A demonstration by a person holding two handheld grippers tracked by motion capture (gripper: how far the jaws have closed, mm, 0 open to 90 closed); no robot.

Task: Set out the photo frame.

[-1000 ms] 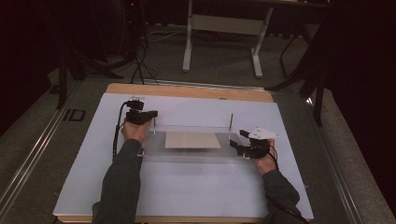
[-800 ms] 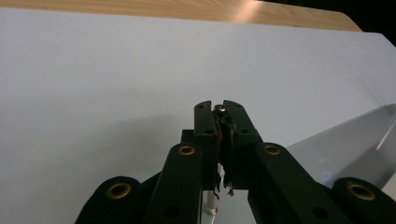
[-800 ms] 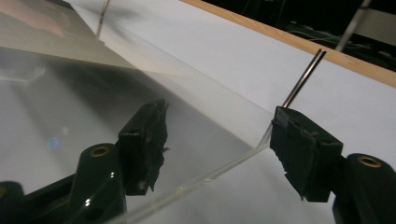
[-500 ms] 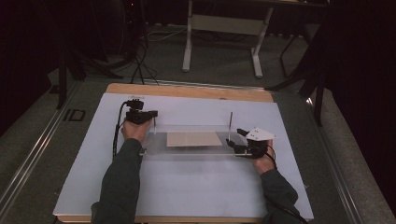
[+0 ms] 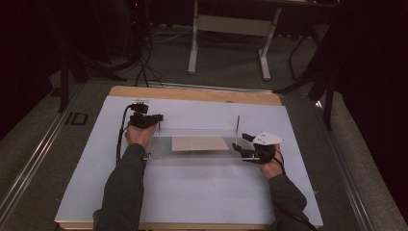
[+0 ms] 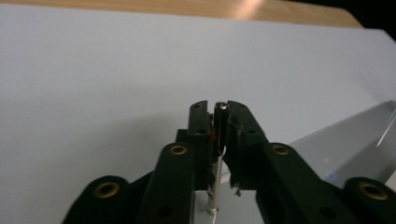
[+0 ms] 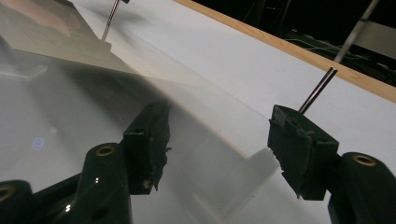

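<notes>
Nearest, the right gripper stands spread at the clear plate's right end, its jaws having just been closing slightly. Farther off, the left gripper pinches an upright metal pin while easing open, on the table.

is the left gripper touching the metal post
Touching: in the left gripper view the post stands pinched between the left gripper pads, though its jaws have just been opening.

Metal pin is held upright between black jaws of left gripper, jaws just having been opening slightly. Clear plate is seen right of jaws, white sheet beyond.
</notes>
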